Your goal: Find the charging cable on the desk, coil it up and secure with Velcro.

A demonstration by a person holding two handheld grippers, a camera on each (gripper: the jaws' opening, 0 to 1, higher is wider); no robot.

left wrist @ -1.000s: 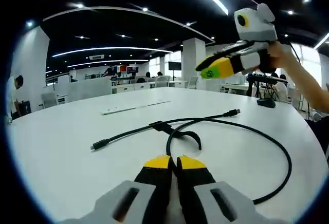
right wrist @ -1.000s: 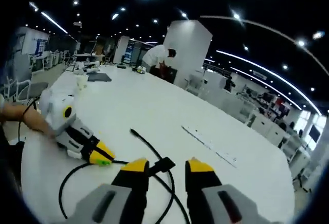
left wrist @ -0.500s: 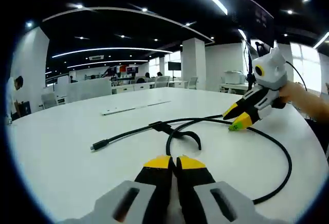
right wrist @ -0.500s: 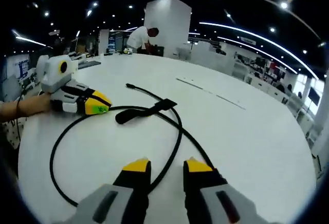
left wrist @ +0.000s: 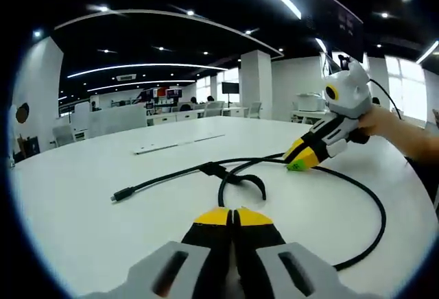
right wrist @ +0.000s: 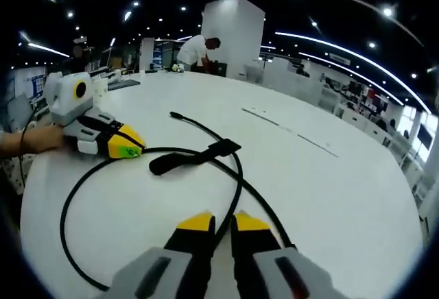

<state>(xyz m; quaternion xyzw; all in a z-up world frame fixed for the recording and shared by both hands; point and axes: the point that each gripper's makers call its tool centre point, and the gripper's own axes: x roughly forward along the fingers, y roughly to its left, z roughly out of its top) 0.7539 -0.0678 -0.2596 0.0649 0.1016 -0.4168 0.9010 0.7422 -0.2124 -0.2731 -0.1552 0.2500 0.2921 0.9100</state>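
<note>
A black charging cable lies in a wide loop on the round white table, one plug pointing left. Its Velcro strap sits where the strands cross, the tail curling away. In the right gripper view the cable runs straight down between my jaws, with the strap ahead. My right gripper is shut on the cable, and its yellow tips rest on it. My left gripper is shut with nothing in it, resting inside the loop.
A thin white strip lies on the far part of the table. A hand holds the right gripper and another hand holds the left one. A person stands beyond the table by a white pillar.
My right gripper's jaws have gone from open to shut on the cable strand between them, and it has shifted slightly along the cable. The left gripper has stayed shut and nearly still.
</note>
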